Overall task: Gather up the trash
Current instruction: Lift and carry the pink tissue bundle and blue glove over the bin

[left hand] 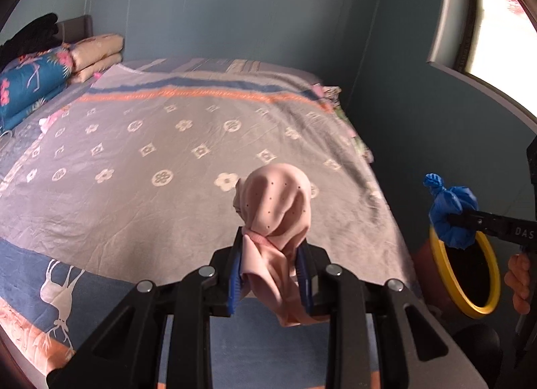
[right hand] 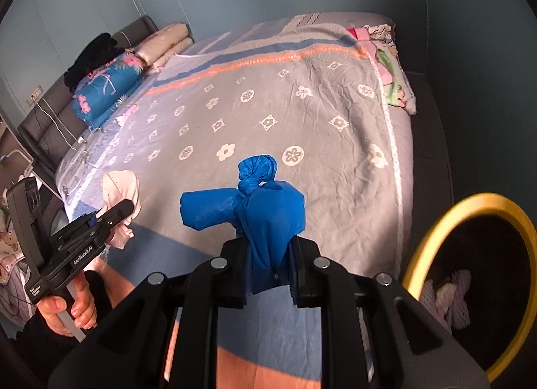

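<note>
My left gripper (left hand: 270, 255) is shut on a knotted pink cloth bundle (left hand: 275, 208) with small dark dots, held above the near edge of the bed (left hand: 141, 154). It also shows in the right wrist view (right hand: 120, 191), at the left. My right gripper (right hand: 270, 255) is shut on a knotted blue bag (right hand: 258, 208), held over the bed's near right side. In the left wrist view the blue bag (left hand: 449, 211) hangs just above a black bin with a yellow rim (left hand: 436, 255). The bin (right hand: 423, 248) stands at the right of the right gripper and holds a striped bundle.
The bed carries a grey flower-patterned blanket. Folded quilts and pillows (left hand: 37, 80) are stacked at its head on the left. Crumpled clothes (right hand: 392, 70) lie at the far right corner. A blue-grey wall stands behind, with a window ledge (left hand: 486, 87) at the right.
</note>
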The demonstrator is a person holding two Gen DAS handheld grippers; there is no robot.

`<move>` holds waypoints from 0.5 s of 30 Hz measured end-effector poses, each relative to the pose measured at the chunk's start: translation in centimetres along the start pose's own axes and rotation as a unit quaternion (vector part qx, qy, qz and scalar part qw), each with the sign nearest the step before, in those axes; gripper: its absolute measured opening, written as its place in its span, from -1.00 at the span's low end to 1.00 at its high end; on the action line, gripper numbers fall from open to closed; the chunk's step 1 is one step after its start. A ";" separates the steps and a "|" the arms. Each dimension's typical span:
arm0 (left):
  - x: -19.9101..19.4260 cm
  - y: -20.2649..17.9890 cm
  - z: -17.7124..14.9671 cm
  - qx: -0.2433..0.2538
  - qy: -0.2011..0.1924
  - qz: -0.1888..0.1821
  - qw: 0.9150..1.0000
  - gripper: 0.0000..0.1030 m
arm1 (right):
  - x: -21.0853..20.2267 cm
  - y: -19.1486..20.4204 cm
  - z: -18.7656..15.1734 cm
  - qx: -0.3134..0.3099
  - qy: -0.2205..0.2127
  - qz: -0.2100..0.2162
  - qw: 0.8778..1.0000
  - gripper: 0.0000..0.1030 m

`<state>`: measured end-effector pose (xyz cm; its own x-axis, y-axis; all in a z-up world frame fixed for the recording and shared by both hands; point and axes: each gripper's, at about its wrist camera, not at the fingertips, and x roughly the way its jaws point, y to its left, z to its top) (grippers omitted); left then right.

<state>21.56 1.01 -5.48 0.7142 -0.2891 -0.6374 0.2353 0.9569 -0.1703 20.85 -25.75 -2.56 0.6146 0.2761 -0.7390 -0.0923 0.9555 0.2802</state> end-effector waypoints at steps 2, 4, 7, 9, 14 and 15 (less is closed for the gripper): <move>-1.1 -1.2 0.0 0.006 -0.005 -0.011 1.000 -0.51 | -1.8 -0.7 -0.8 0.008 -0.011 0.003 1.000 -0.67; -1.9 -2.4 0.2 0.015 -0.010 -0.017 1.000 -0.51 | -3.1 -1.2 -1.2 0.011 -0.020 0.005 1.000 -0.67; -2.9 -4.1 0.5 0.027 -0.016 -0.028 0.999 -0.51 | -5.3 -2.0 -1.9 0.013 -0.043 0.001 0.999 -0.67; -3.5 -5.3 0.8 0.034 -0.021 -0.036 0.999 -0.51 | -6.4 -2.5 -2.2 0.016 -0.056 0.000 0.998 -0.67; -4.5 -8.2 1.3 0.053 -0.038 -0.045 0.997 -0.50 | -9.6 -3.9 -2.9 0.013 -0.090 -0.016 0.996 -0.67; -4.5 -8.8 1.4 0.056 -0.040 -0.049 0.996 -0.50 | -10.1 -4.2 -3.0 0.011 -0.096 -0.018 0.995 -0.67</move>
<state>17.20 -6.12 0.00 0.7330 -0.3867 -0.5596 0.3758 0.9160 -0.1408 12.69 -32.25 1.89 0.7562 0.2151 -0.6180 -0.0519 0.9612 0.2711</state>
